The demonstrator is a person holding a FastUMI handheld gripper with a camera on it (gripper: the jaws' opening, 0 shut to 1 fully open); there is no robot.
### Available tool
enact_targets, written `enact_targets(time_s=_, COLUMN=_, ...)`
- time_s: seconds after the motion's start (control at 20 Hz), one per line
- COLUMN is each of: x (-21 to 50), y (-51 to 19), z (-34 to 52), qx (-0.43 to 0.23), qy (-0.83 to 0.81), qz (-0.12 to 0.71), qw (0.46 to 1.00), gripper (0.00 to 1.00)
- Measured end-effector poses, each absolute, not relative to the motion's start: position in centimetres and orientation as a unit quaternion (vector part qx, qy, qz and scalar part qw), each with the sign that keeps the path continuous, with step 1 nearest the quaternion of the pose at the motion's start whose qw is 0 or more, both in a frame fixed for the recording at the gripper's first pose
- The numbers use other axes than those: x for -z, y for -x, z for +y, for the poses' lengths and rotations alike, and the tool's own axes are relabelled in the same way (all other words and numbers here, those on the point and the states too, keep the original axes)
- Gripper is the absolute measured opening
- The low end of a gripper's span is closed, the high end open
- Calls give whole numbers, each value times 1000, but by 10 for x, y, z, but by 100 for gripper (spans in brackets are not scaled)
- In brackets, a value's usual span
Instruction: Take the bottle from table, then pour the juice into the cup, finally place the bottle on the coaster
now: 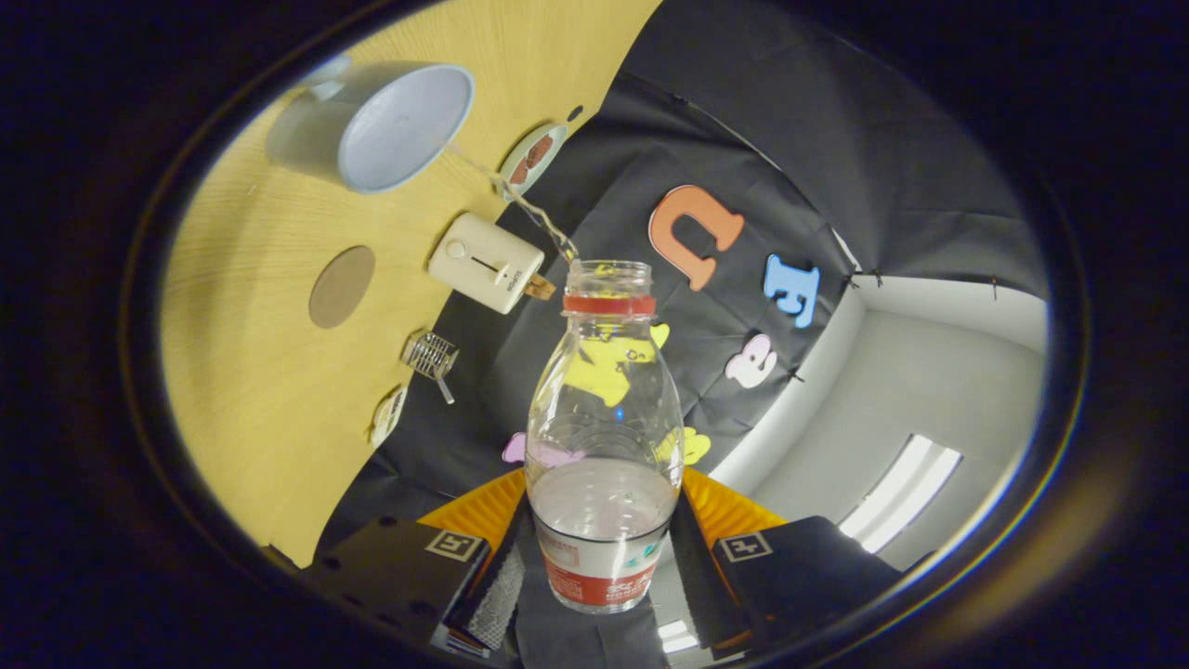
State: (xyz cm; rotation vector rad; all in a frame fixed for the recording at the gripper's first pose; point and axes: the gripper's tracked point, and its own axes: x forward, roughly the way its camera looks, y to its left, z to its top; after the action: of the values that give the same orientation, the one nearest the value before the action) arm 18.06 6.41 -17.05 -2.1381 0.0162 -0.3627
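Hand-held gripper [602, 567], bottom centre of frame, is clenched on the bottle [604, 437], both fingers pressing its lower body. Bottle uncapped, tilted, a thin stream running from its mouth toward the cup [376, 125] at upper left. Coaster [341, 286] lies on the bench [260, 390] below the cup, beside a toaster [485, 262].

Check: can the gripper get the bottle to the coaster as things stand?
Probably yes. The gripper is shut on the bottle, which is tilted and pouring toward the cup. The coaster lies bare on the table beside the cup, nothing over it.
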Motion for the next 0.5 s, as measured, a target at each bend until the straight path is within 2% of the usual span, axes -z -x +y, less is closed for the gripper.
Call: enact_targets(time_s=0.5, x=166, y=-181, z=78, qx=156, qy=888, qz=-2, qw=432, gripper=78)
